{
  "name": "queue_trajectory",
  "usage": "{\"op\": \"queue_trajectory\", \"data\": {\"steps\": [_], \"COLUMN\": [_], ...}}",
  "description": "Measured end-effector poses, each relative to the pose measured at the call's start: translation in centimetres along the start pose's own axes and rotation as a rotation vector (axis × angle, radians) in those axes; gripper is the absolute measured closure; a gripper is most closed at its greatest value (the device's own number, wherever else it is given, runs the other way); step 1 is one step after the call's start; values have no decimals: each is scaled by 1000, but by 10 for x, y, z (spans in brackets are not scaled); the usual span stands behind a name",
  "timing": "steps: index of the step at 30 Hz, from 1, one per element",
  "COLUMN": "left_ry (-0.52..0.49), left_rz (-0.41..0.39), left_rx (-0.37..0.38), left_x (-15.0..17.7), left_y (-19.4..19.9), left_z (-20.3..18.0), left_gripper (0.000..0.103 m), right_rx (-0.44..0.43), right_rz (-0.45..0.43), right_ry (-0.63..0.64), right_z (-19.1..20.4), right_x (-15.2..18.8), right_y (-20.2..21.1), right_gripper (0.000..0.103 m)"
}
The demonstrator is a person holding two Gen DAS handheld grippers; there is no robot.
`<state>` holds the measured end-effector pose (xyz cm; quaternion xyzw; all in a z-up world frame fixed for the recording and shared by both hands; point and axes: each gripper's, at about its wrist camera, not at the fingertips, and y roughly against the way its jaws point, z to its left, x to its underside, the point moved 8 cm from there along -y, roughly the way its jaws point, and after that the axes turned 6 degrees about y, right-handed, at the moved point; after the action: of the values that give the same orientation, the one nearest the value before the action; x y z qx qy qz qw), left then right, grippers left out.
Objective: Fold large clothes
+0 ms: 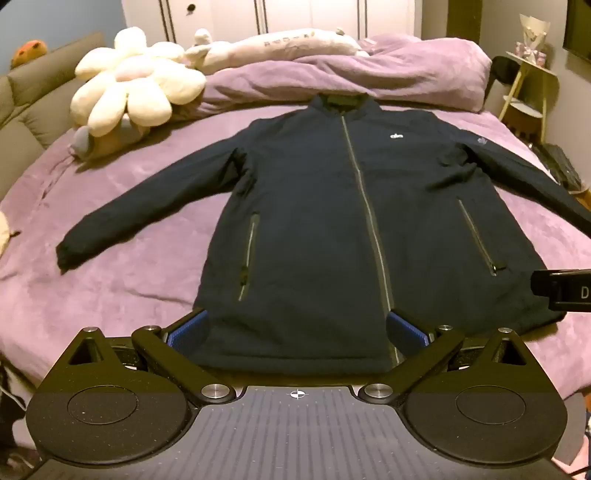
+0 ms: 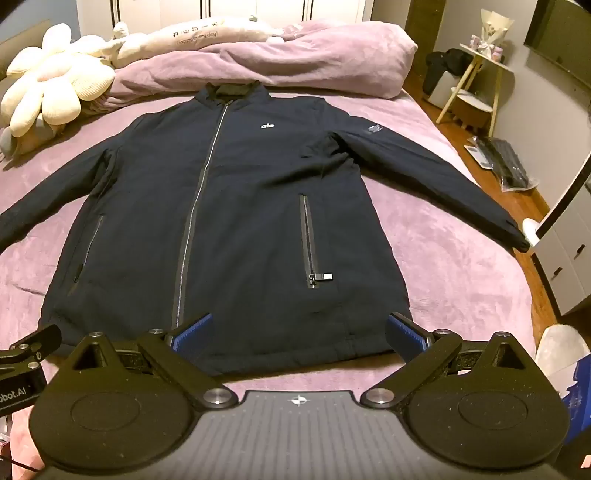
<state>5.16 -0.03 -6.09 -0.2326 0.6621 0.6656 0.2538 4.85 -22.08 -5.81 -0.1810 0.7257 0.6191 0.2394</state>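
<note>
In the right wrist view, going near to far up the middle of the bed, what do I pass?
Right gripper with jaws open → jacket hem → pocket zipper pull → white chest logo → jacket collar → bunched purple duvet → long white pillow.

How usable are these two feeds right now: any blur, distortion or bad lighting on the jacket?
Left wrist: dim warm light, the jacket soft and nearly black, strong fisheye bending of the bed edges, left gripper sharp and open. Right wrist: slightly crisper, chest logo and pocket zipper pull readable, folds lost in shadow, right gripper open.
</note>
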Motion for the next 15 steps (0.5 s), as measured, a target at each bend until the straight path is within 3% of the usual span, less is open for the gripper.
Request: {"op": "queue_trajectory", "data": {"steps": [15], "left_ry": [28], "left_rz": [16], "left_rx": [18], "left_x": [-1], "left_y": [-1], "left_z": [2], "left_gripper": [0], "right_rx": [-3], "right_rz": [4], "right_ry": [3], "right_z": [1], "right_x": [-3], "right_y": [-5], "right_gripper": [4]}}
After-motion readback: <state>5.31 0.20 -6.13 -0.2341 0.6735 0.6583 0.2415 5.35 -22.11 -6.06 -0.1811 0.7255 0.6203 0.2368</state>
